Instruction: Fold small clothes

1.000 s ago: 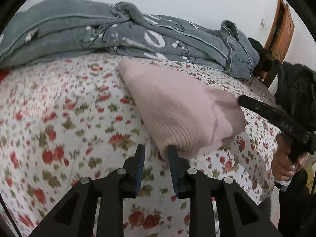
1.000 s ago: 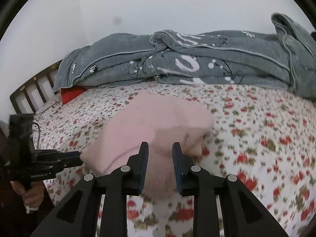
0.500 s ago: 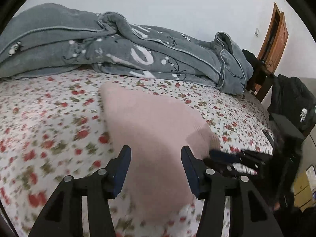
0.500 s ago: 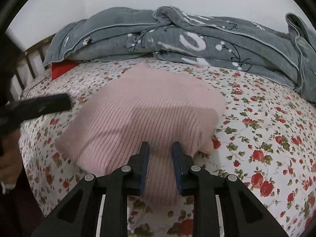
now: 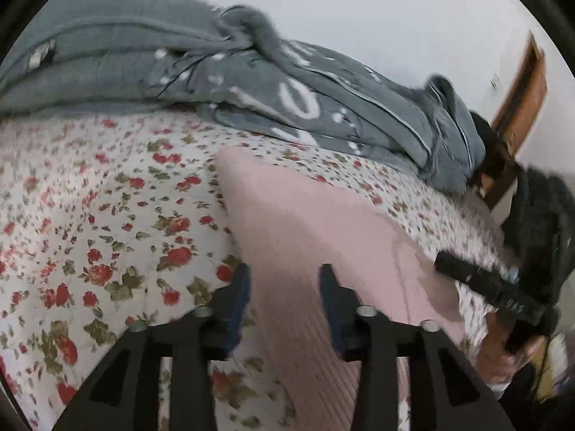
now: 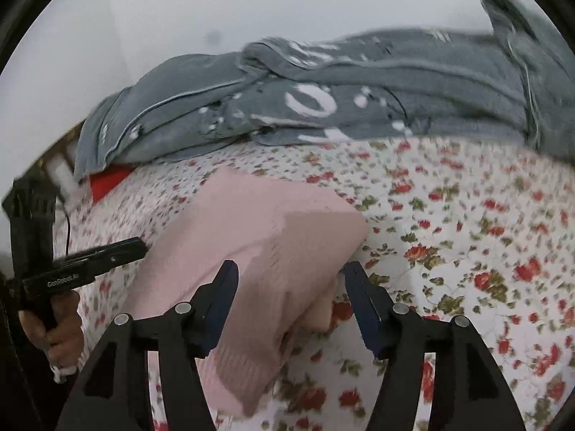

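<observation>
A pink ribbed knit garment [image 5: 312, 237] lies folded on the floral bedsheet [image 5: 90, 215]. My left gripper [image 5: 284, 283] is open and empty, its fingers just above the garment's near left edge. In the right wrist view the same garment [image 6: 266, 244] lies below my right gripper [image 6: 287, 280], which is open wide and empty over its near right corner. The right gripper also shows in the left wrist view [image 5: 481, 283], and the left gripper in the right wrist view [image 6: 104, 255], at the garment's left edge.
A grey blanket [image 5: 215, 72] with white print is bunched along the far side of the bed [image 6: 359, 97]. A red item [image 6: 107, 179] and a slatted headboard are at far left. A wooden door [image 5: 521, 93] and dark clothing [image 5: 539, 222] are at right.
My right gripper has opened and let go of the pink garment, which now lies flat on the sheet. My left gripper opened earlier and stays open; both have shifted slightly.
</observation>
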The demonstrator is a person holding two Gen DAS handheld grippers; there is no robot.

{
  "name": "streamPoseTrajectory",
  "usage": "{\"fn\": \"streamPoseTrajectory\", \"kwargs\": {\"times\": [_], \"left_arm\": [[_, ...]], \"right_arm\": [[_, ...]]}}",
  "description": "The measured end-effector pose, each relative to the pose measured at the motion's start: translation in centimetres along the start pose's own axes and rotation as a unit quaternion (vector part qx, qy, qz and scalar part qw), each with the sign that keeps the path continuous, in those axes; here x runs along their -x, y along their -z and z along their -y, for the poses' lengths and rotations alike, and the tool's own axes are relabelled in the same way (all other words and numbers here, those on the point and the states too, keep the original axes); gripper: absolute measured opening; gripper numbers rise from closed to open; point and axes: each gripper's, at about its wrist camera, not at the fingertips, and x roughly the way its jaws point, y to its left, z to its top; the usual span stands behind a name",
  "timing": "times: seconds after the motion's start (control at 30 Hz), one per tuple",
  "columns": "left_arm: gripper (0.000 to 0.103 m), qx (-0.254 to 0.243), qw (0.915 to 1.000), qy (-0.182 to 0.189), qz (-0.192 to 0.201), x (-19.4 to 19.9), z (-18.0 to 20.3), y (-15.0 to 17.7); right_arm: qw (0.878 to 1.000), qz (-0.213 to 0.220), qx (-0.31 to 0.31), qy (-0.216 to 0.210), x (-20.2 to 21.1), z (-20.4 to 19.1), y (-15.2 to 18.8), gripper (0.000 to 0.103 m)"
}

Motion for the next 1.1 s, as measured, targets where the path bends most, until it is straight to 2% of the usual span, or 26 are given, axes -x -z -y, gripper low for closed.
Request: {"fn": "streamPoseTrajectory", "kwargs": {"times": [0.03, 0.13, 0.37, 0.4, 0.47, 0.5, 0.53, 0.6, 0.67, 0.73, 0.83, 0.9, 0.97, 1.03, 1.1], "left_arm": [[0.051, 0.021, 0.9997, 0.011, -0.007, -0.5, -0.8, -0.6], [0.052, 0.041, 0.9983, 0.028, -0.031, -2.3, -1.9, -1.6], [0.062, 0.036, 0.9963, 0.027, -0.073, -6.7, -1.6, -1.7], [0.060, 0.041, 0.9960, 0.031, -0.074, -7.3, -1.4, -1.6], [0.043, 0.039, 0.9974, 0.027, -0.055, -7.3, -0.9, -1.5], [0.037, 0.020, 0.9989, 0.017, -0.038, -7.1, -0.1, -1.6], [0.036, -0.009, 0.9997, 0.011, -0.019, -6.6, 0.9, -1.8], [0.035, -0.037, 0.9992, 0.010, 0.011, -5.8, 2.5, -2.4], [0.035, -0.042, 0.9980, 0.039, 0.029, -5.2, 3.6, -3.6], [0.035, -0.050, 0.9975, 0.034, 0.036, -5.4, 4.3, -4.5], [0.036, -0.050, 0.9977, 0.029, 0.035, -6.6, 4.6, -5.3], [0.036, -0.046, 0.9987, 0.017, 0.014, -7.9, 4.4, -5.2], [0.040, -0.047, 0.9987, -0.016, -0.009, -9.4, 4.0, -4.6], [0.047, -0.053, 0.9979, -0.034, -0.013, -9.8, 3.7, -4.0], [0.052, -0.056, 0.9976, -0.038, -0.012, -9.1, 3.6, -3.8]], "right_arm": [[1.000, -0.012, -0.015, -0.005, -0.8, 0.5, -0.1, 0.062], [0.997, -0.050, -0.049, -0.034, -3.5, 1.7, -0.1, 0.062], [0.992, -0.088, -0.060, -0.063, -6.8, 1.3, -0.1, 0.066], [0.991, -0.095, -0.064, -0.070, -7.2, 1.4, -0.2, 0.066], [0.990, -0.095, -0.055, -0.091, -7.5, 1.2, -0.3, 0.055], [0.992, -0.083, -0.039, -0.089, -7.2, 0.9, -0.4, 0.042], [0.994, -0.069, -0.021, -0.081, -6.8, 0.5, -0.5, 0.036], [0.997, -0.041, 0.014, -0.069, -5.7, -0.5, -0.7, 0.032], [0.997, -0.011, 0.021, -0.078, -4.6, -0.7, -1.3, 0.031], [0.996, 0.011, 0.017, -0.082, -3.7, -0.3, -2.1, 0.031], [0.997, 0.033, 0.009, -0.064, -3.4, 0.9, -3.3, 0.031], [0.999, 0.004, 0.005, -0.041, -4.6, 1.6, -3.2, 0.032], [0.999, -0.040, 0.014, -0.012, -6.5, 1.9, -2.5, 0.036], [0.999, -0.037, 0.016, -0.006, -6.3, 2.1, -2.1, 0.048], [0.999, -0.037, 0.025, -0.002, -5.5, 2.1, -2.3, 0.052]]}}
